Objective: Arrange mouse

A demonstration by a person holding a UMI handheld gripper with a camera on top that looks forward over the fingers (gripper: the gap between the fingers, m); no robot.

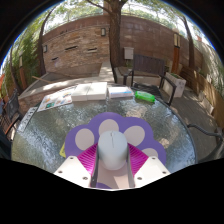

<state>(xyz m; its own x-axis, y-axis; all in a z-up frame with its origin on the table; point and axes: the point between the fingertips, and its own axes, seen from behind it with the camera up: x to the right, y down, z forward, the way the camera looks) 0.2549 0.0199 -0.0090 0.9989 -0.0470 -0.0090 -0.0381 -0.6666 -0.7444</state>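
A pale grey-white mouse (pixel 112 148) is held upright between my two fingers, its sides pressed by the magenta pads (pixel 88 160). My gripper (pixel 112 170) is shut on it, just above a purple paw-print mouse mat (pixel 108 127) with white toe patches that lies on the round glass table (pixel 50 125). The lower end of the mouse is hidden between the fingers.
Beyond the mat, at the table's far edge, lie a white box (pixel 120 92), a green object (pixel 146 97) and white items (pixel 60 100). Patio chairs (pixel 150 68) stand behind, before a brick wall (pixel 75 45).
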